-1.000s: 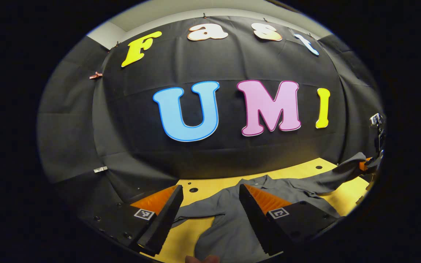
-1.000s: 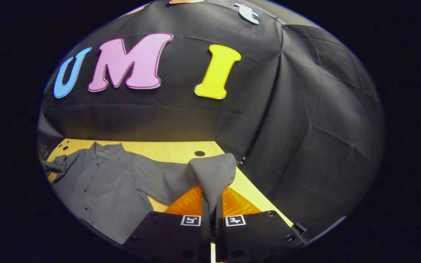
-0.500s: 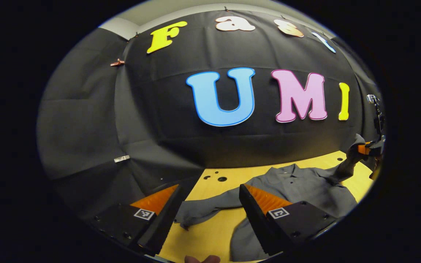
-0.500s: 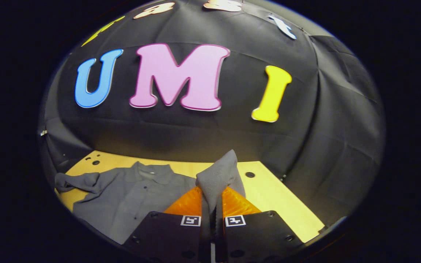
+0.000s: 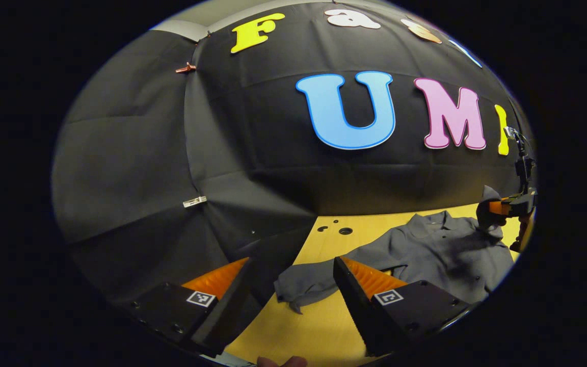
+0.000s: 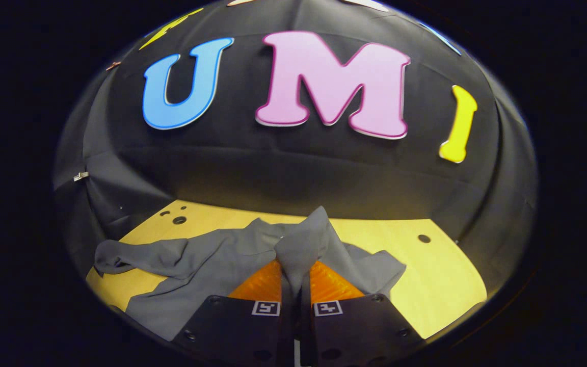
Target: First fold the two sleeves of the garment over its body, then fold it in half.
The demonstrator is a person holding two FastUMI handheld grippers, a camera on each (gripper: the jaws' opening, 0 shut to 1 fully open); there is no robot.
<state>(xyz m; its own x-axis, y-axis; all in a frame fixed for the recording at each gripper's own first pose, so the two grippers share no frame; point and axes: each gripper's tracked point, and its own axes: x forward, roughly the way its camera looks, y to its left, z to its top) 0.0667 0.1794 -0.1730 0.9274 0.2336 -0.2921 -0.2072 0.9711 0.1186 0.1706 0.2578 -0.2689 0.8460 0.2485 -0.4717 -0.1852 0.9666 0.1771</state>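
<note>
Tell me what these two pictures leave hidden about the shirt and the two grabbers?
- Right gripper view: the right gripper is shut on the right sleeve, whose pinched end is hidden between the fingers.
- Right gripper view: the shirt front is covered by the raised sleeve and gripper body.
- Left gripper view: the shirt's lower hem is cut off behind the open left gripper.
- Left gripper view: the buttons are too small to count.
</note>
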